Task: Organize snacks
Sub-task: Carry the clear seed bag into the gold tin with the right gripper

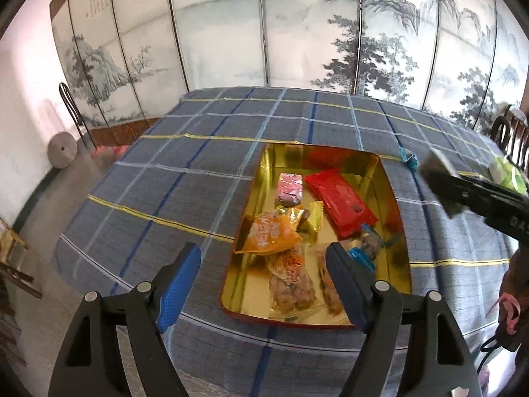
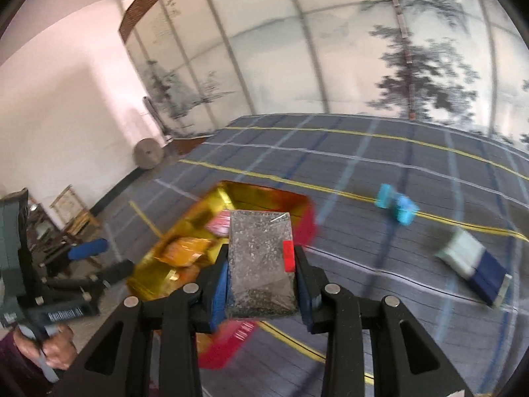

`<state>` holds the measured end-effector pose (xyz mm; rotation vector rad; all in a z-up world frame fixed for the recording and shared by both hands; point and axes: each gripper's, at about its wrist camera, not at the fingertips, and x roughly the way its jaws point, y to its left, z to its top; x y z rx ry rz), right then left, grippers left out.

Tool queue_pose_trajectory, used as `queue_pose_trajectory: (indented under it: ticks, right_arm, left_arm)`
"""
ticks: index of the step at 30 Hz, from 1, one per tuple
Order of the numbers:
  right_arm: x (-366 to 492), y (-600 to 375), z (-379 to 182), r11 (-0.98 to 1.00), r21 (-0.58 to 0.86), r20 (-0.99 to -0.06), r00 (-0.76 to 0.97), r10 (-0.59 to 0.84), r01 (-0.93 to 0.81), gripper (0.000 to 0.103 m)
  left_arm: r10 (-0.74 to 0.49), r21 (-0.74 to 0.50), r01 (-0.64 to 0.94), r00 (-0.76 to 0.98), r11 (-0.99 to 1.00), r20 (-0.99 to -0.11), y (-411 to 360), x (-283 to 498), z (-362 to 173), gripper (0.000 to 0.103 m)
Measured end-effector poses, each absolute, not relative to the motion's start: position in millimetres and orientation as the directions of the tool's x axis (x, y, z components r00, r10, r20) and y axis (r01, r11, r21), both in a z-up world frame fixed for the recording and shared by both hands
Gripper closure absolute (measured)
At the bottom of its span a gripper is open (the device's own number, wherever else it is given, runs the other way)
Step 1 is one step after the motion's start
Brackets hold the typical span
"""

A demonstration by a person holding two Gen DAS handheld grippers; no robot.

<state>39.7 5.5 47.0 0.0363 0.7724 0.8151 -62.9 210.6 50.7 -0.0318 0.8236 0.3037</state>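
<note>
Mostly done, I'd say. The gold-lined rectangular tin tray with red outer walls (image 1: 391, 178) on the blue-grey plaid tablecloth (image 1: 185, 178) already holds a red flat foil pack (image 1: 340, 201), a pink wrapped block (image 1: 290, 189), an orange crinkly bag (image 1: 272, 235) and clear packs of brownish snacks (image 1: 291, 286). The right gripper (image 2: 261, 284) is clenched on a grey speckled clear-wrapped bar (image 2: 261, 258), up in the air just right of the tray. The left gripper (image 1: 264, 284) hangs released and empty above the tray's near end. Left outside, right of the tray: small cyan-wrapped sweets (image 2: 396, 206), a white-and-navy flat pack (image 2: 472, 264), a green-white pack (image 1: 507, 175).
</note>
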Motion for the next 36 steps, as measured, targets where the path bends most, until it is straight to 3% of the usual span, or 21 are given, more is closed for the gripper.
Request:
queue_pose_trajectory:
  ticks: [14, 36]
  right_arm:
    - [62.9, 80.0, 8.6, 0.685, 0.295, -0.706, 0.331, 0.626, -0.667, 0.068]
    - [84.5, 90.8, -9.6, 0.703, 0.345, -0.724, 0.301, 0.621, -0.622, 0.066]
  left_arm:
    - [0.309, 0.144, -0.303, 0.614, 0.942, -0.727, 224.0, -57.9, 45.0, 0.024]
    - [0.322, 0.157, -0.314, 0.59, 0.936, -0.741, 236.4, -53.4, 32.0, 0.02]
